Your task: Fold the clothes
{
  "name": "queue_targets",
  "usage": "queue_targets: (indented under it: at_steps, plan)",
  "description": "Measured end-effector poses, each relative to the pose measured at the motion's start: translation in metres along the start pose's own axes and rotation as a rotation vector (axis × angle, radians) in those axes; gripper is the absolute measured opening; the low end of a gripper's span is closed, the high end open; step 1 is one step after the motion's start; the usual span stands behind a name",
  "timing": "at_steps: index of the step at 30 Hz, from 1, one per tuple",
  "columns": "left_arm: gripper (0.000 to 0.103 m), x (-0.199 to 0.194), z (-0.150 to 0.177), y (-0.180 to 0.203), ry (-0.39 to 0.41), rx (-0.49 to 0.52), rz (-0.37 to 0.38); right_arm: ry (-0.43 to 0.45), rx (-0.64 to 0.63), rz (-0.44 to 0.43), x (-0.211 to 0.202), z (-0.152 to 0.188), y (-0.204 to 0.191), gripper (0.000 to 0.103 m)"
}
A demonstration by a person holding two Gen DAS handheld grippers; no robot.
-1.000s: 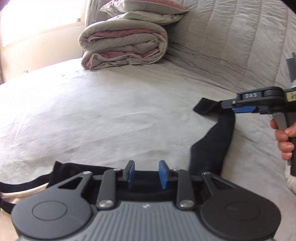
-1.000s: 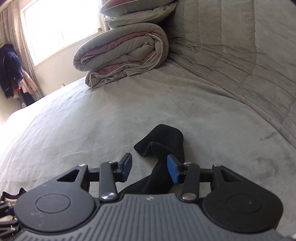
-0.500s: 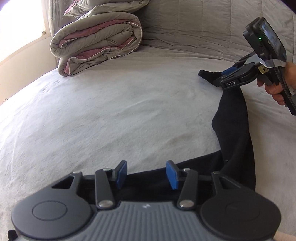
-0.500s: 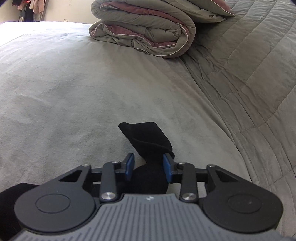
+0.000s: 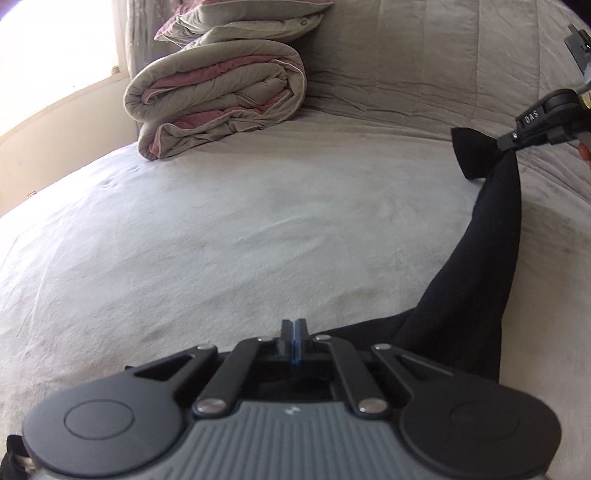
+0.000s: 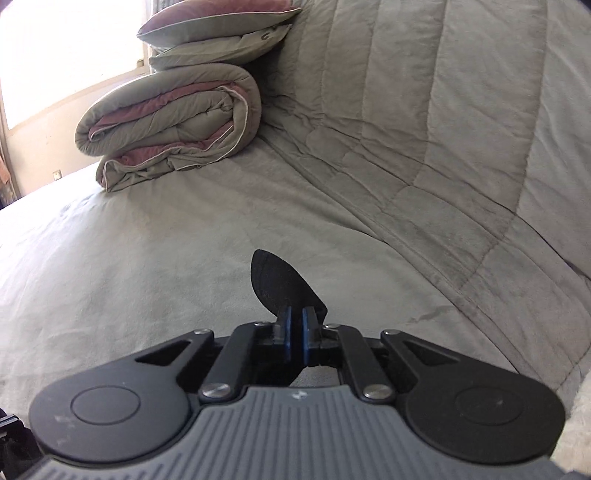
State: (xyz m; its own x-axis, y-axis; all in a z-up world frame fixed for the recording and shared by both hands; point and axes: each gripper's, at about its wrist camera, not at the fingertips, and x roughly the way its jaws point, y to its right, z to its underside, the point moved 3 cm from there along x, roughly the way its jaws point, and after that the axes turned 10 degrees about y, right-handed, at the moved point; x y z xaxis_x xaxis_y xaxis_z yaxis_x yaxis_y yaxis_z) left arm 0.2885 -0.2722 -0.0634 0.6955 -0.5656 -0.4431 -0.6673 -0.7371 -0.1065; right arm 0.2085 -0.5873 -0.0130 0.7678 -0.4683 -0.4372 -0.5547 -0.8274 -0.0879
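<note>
Progress: early, no fold made | long black knit garment (image 5: pixel 495 236) stretched over grey bedspread (image 5: pixel 221 236), well short of rolled quilt (image 5: pixel 218 96) | right gripper (image 6: pixel 295 325) clamped on its tip | left gripper (image 5: pixel 294 332) closed; hold unclear | left: folding, flattening

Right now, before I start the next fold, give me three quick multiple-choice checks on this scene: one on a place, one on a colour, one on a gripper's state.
1. Where does the folded comforter lie?
A. at the far left of the bed
B. under the left gripper
C. on the floor

2. What colour is the garment being handled?
A. white
B. black
C. pink

3. How is the right gripper?
A. wide open above the bed
B. shut on nothing
C. shut on the garment

Answers: 1 A, it lies by the window wall, pillows on top. 2 B, the cloth is black in both views. 3 C, its blue pads pinch the black end.
</note>
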Motion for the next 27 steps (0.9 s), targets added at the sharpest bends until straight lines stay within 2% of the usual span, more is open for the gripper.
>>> queue_targets:
  at_steps: [5,8,14,18,19,20,21,23,24,25,27]
  plan:
    - [0.0,-0.009,-0.006,-0.012,0.104,-0.071,-0.099,-0.014,0.077,0.023,-0.019,-0.006,0.01,0.006]
    - [0.0,-0.003,-0.009,-0.013,0.126,-0.077,-0.142,-0.027,0.06,0.033,-0.013,-0.011,0.003,0.006]
    - [0.0,0.017,-0.002,-0.003,0.105,-0.027,-0.289,-0.103,0.007,0.098,0.037,-0.011,-0.023,0.006]
    - [0.0,0.021,0.006,0.002,0.062,0.025,-0.369,-0.11,0.018,-0.001,0.07,-0.006,-0.036,0.007]
    - [0.0,0.022,0.007,0.002,0.045,0.028,-0.377,-0.111,0.021,-0.026,0.079,-0.005,-0.039,0.009]
    - [0.0,0.023,0.008,0.002,0.028,0.03,-0.385,-0.105,0.026,-0.056,0.08,-0.007,-0.037,0.017]
    - [0.0,0.022,0.008,0.001,0.022,0.022,-0.377,-0.099,0.031,-0.087,0.081,-0.008,-0.036,0.019]
    - [0.001,0.019,0.006,0.0,0.021,-0.004,-0.345,-0.087,0.042,-0.147,0.083,-0.011,-0.032,0.031]
    - [0.003,0.016,0.004,0.0,0.026,-0.016,-0.327,-0.08,0.049,-0.147,0.08,-0.014,-0.026,0.046]
    - [0.004,0.013,0.002,0.0,0.035,-0.029,-0.308,-0.073,0.055,-0.147,0.077,-0.016,-0.02,0.05]
    - [0.006,0.005,-0.002,0.005,0.054,-0.058,-0.269,-0.059,0.068,-0.147,0.071,-0.022,-0.008,0.05]
